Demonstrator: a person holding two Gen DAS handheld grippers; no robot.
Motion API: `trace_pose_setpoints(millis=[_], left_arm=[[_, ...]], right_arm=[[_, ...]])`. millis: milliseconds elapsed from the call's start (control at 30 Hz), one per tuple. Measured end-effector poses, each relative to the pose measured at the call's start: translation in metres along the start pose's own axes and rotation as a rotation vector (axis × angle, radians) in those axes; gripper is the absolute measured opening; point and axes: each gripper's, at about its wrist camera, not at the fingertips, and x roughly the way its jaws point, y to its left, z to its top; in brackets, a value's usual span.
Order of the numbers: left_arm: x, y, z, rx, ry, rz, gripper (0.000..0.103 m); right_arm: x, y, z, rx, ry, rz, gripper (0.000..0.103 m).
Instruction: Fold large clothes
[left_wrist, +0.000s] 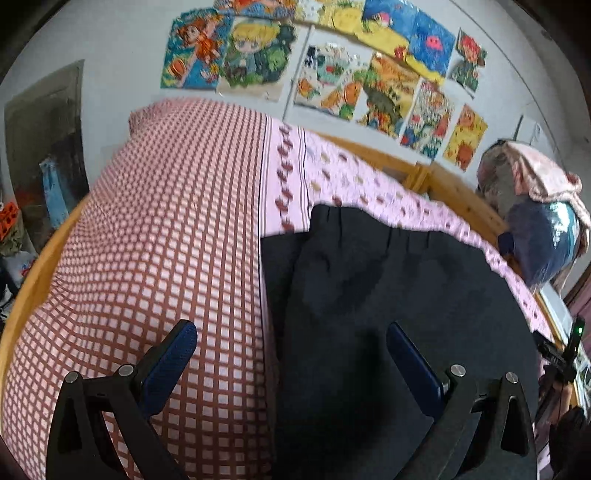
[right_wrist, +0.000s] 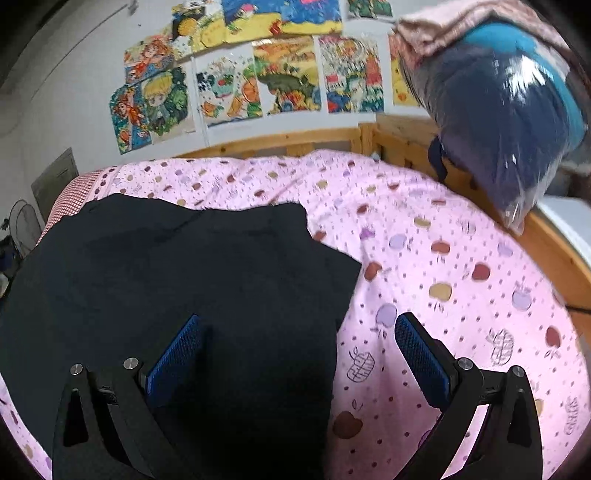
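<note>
Both grippers were up over the bed, nothing in either one. My left gripper had its blue pads spread wide, hovering over the left edge of the dark garment, one finger above the red-checked cover, the other above the dark cloth. My right gripper was spread wide too, straddling the garment's right edge: left finger over black fabric, right finger over the pink apple-print sheet. No cloth pinched btwn either pair.

The garment lay flat on the sheet, approx. mid-bed, spread out w/ a jagged, stepped right edge. Its far edge stopped short of the wooden bed frame, pink sheet showing btwn them. To the garment's left, the checked cover met the pink sheet along a straight seam. Beyond the garment, past the frame, colourful drawings covered the wall. Right of the garment, well apart, a clear plastic bag of blue stuff rested on the frame corner, w/ a pinkish cloth on top.
</note>
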Motion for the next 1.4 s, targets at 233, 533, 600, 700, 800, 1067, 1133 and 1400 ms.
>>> trace_pose_setpoints(millis=[233,533,600,700,800,1067,1133,1400], left_arm=[[0.025,0.009,-0.018,-0.051,0.060,-0.075,0.103],[0.041,0.023,-0.026,-0.108,0.100,-0.233,0.103],[0.044,0.025,-0.028,-0.114,0.101,-0.268,0.103],[0.047,0.026,-0.030,-0.119,0.103,-0.301,0.103],[0.051,0.028,-0.033,-0.123,0.114,-0.353,0.103],[0.052,0.032,-0.042,-0.110,0.106,-0.495,0.103],[0.051,0.031,-0.047,-0.097,0.114,-0.537,0.103],[0.055,0.024,-0.052,-0.079,0.147,-0.682,0.103]], right_arm=[[0.031,-0.013,-0.016,0.063,0.090,0.032,0.102],[0.057,-0.018,-0.031,0.110,0.148,0.106,0.102],[0.061,-0.019,-0.034,0.132,0.147,0.135,0.102],[0.067,-0.021,-0.037,0.149,0.149,0.162,0.102],[0.072,-0.023,-0.037,0.153,0.152,0.177,0.102],[0.081,-0.021,-0.041,0.153,0.162,0.267,0.102],[0.084,-0.018,-0.041,0.146,0.165,0.298,0.102],[0.090,0.006,-0.044,0.110,0.199,0.489,0.102]])
